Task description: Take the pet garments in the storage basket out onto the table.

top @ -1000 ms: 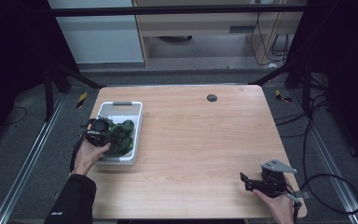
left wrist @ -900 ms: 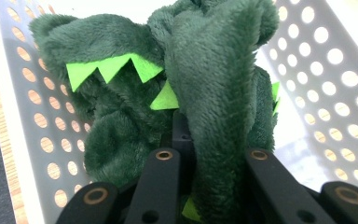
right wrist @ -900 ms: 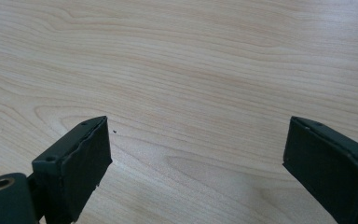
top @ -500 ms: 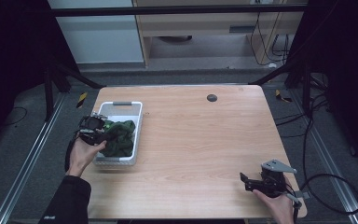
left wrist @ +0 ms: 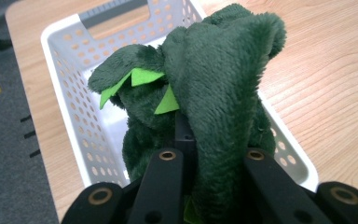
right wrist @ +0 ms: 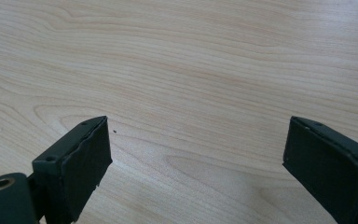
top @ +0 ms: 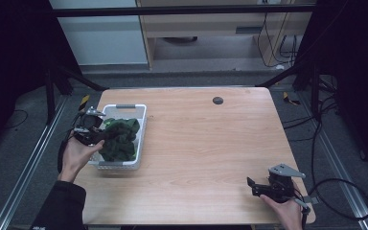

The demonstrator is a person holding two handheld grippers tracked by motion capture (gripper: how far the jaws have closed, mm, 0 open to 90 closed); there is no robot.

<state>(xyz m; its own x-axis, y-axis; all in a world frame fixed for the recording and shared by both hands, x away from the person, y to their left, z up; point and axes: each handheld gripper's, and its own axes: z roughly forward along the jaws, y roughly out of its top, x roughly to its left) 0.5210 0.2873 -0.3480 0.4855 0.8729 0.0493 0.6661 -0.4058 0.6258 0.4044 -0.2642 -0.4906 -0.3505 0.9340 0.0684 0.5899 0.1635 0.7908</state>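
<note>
The left hand-held gripper (top: 96, 136) is clenched on a green plush toy (left wrist: 214, 98), holding it over the white basket (top: 141, 122) at the desk's (top: 211, 158) left side. The right hand-held gripper (right wrist: 196, 163) rests released near the desk's front right corner, its jaws wide apart.

My wooden bench (top: 206, 143) stands on grey carpeted floor (top: 19, 158), a metal rail (top: 26, 165) along each side. Beyond it, a pale cabinet (top: 100, 40), a low wooden shelf unit (top: 206, 21) and hanging cables (top: 273, 43); the margins lie in darkness.
</note>
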